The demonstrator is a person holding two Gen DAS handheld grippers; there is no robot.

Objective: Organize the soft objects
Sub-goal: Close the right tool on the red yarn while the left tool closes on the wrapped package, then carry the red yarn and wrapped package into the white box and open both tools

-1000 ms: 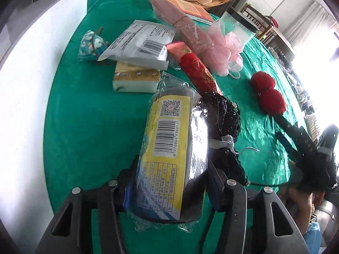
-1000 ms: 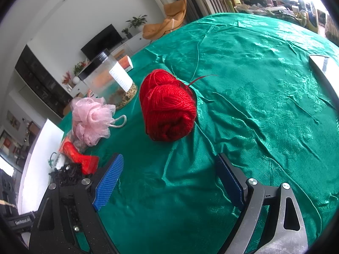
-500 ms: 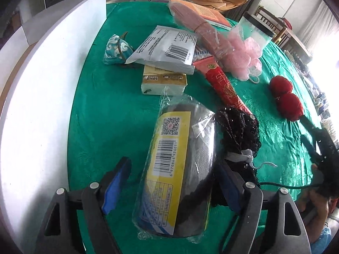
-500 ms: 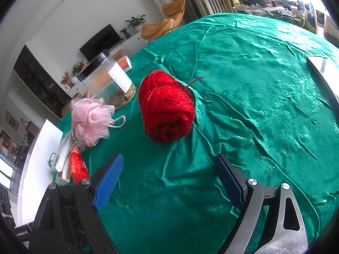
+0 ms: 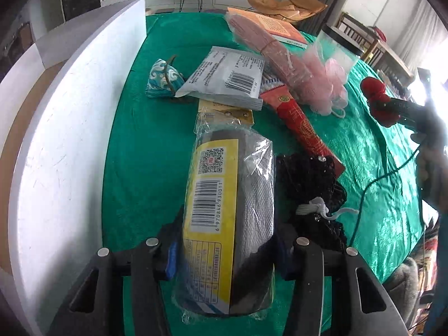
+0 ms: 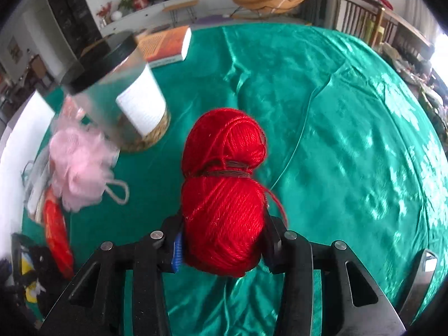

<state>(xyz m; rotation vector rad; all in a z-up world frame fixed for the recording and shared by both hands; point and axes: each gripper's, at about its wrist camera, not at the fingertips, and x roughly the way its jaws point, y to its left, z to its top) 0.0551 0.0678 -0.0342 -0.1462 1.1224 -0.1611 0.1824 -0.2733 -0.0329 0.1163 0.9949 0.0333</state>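
My left gripper (image 5: 226,247) is shut on a grey cloth roll in clear plastic with a yellow barcode label (image 5: 228,212), lying lengthwise over the green tablecloth (image 5: 145,145). A black mesh bundle (image 5: 313,193) lies just right of it. My right gripper (image 6: 222,242) is shut on the near end of a red yarn ball (image 6: 224,196) tied at its waist; the yarn also shows in the left wrist view (image 5: 378,102). A pink bath pouf (image 6: 81,168) lies to the left of the yarn.
A white box wall (image 5: 70,128) runs along the left. On the cloth lie a teal pouch (image 5: 162,79), a grey packet (image 5: 229,78), a red folded item (image 5: 302,126), a pink bundle (image 5: 277,53), an orange book (image 6: 165,44) and a clear jar (image 6: 123,95).
My left gripper opened, then closed again on the cloth roll. My right gripper moved forward and closed on the red yarn ball.
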